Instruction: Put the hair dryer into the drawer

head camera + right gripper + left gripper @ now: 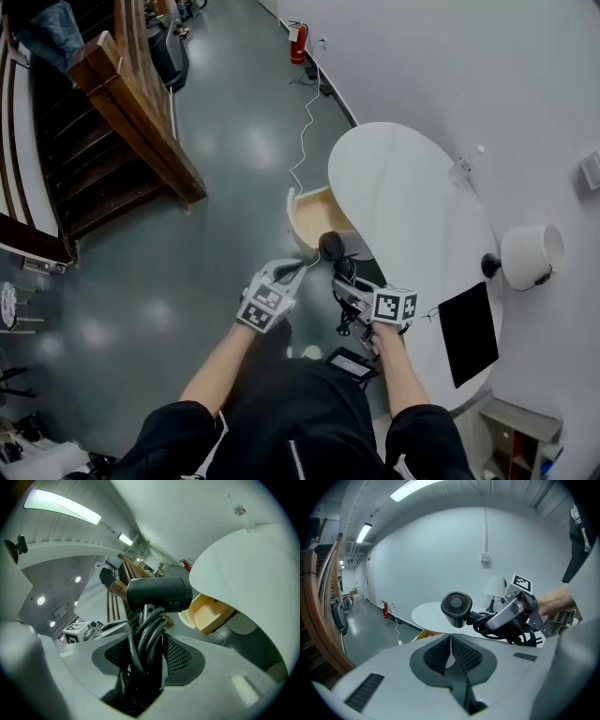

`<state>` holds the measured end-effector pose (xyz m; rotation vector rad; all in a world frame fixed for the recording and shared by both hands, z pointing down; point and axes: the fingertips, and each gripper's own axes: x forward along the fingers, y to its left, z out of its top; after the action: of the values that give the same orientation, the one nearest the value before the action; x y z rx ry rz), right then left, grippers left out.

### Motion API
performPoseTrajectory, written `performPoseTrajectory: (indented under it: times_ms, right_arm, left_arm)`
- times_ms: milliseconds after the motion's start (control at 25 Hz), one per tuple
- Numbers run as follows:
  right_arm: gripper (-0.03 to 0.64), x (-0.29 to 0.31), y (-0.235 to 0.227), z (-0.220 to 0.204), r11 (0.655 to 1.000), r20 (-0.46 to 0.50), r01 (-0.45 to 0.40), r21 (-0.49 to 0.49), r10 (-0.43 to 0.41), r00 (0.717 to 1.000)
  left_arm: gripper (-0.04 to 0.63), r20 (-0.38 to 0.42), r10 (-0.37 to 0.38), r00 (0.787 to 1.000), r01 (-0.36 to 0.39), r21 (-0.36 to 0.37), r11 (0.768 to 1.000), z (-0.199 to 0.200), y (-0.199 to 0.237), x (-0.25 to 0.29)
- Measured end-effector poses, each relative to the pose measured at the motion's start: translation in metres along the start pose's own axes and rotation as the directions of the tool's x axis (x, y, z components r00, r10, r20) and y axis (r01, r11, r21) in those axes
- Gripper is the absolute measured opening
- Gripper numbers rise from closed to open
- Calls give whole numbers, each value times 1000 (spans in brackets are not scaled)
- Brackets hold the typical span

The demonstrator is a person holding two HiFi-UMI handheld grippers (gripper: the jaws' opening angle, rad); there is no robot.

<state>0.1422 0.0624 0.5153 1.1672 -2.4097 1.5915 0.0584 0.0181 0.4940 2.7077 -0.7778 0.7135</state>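
Note:
The black hair dryer (pixel 330 247) hangs in the air just in front of the open wooden drawer (pixel 312 218) under the white oval table (pixel 403 178). My right gripper (pixel 344 283) is shut on the dryer's handle and its bundled black cord. In the right gripper view the dryer's barrel (pixel 159 594) lies crosswise above the right gripper (pixel 147 641), with the drawer (pixel 208 613) beyond it to the right. My left gripper (pixel 298 271) is beside it on the left, shut and empty. The left gripper (pixel 451 641) view shows the dryer's rear grille (pixel 457 605) ahead.
A white lamp (pixel 531 255) and a flat black slab (pixel 468 333) rest on the table's near end. A wooden staircase (pixel 131 112) rises at the left over grey floor. A white cable (pixel 302 131) runs along the floor toward a red fire extinguisher (pixel 297 42) by the wall.

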Motion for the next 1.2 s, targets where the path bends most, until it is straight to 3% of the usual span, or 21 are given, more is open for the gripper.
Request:
performPoseTrajectory:
  times_ms: [680,1200]
  right_arm:
    - [198,107,-4,72,997,25,74,27,-75,997]
    - [198,132,-44,85,991,-36,132,13,-131,991]
  left_arm:
    - [18,-35,-87,996,88,16,996,5,128,25]
    - [18,-58,-110,992,108,-33,994,-2,151,58]
